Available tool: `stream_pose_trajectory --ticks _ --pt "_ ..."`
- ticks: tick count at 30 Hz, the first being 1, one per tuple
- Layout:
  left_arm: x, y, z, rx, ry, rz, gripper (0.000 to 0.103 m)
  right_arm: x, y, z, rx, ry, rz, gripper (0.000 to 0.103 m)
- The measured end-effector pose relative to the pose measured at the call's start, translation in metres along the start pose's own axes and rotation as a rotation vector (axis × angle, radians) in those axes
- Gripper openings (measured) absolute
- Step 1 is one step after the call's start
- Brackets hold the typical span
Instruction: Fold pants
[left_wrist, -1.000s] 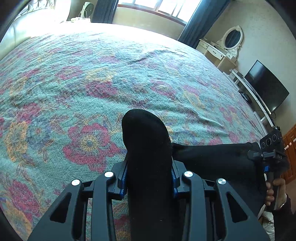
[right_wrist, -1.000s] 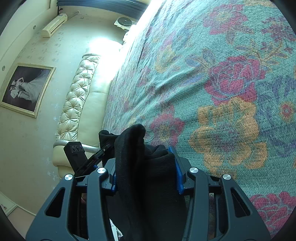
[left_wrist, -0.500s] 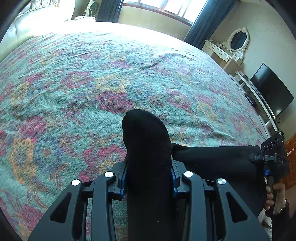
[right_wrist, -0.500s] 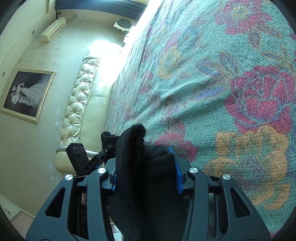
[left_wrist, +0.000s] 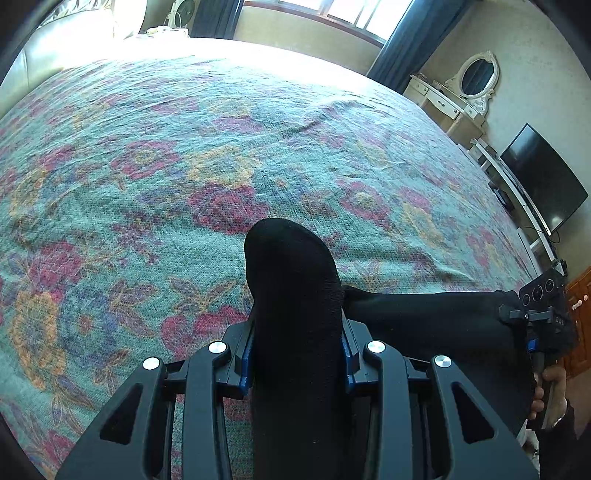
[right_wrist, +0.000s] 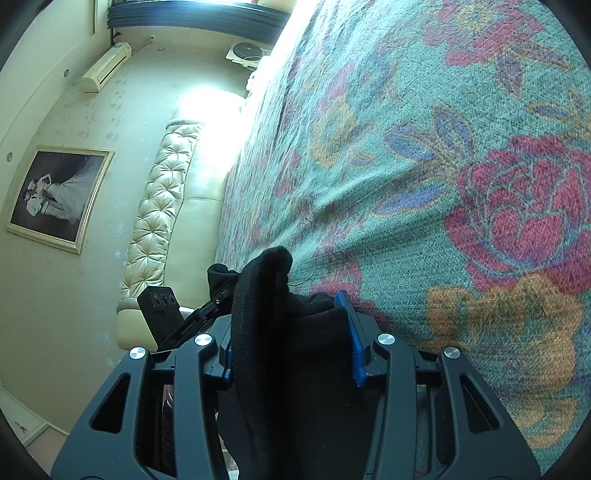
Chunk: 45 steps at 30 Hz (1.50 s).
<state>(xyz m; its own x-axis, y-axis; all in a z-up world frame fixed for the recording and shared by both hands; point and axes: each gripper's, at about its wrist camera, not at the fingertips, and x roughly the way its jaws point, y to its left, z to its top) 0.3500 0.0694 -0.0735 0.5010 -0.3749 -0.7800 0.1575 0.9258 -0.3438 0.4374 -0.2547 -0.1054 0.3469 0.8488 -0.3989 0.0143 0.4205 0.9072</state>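
The black pants hang stretched between my two grippers above the near edge of the bed. My left gripper is shut on one bunched end of the pants, which bulges out past the fingertips. My right gripper is shut on the other end of the pants. In the left wrist view the right gripper shows at the far right, held by a hand. In the right wrist view the left gripper shows at the lower left.
The bed wears a green floral cover, with a cream tufted headboard at its far left end. A dressing table with an oval mirror and a TV stand along the right wall.
Both grippers have moved forward over the bed with the pants still held between them; the floral pattern slides toward me in both views.
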Motion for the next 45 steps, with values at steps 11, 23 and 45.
stream_pose_trajectory --ticks 11,23,45 --pt "0.004 0.004 0.001 -0.007 0.006 -0.013 0.036 -0.001 -0.003 0.001 0.007 -0.008 0.011 0.043" --pt "0.007 0.008 0.0 -0.016 0.009 -0.025 0.038 -0.002 -0.005 0.001 0.007 -0.009 0.014 0.043" --pt "-0.004 0.019 -0.016 -0.065 0.009 -0.03 0.077 -0.022 0.006 -0.019 0.009 -0.029 0.021 0.068"
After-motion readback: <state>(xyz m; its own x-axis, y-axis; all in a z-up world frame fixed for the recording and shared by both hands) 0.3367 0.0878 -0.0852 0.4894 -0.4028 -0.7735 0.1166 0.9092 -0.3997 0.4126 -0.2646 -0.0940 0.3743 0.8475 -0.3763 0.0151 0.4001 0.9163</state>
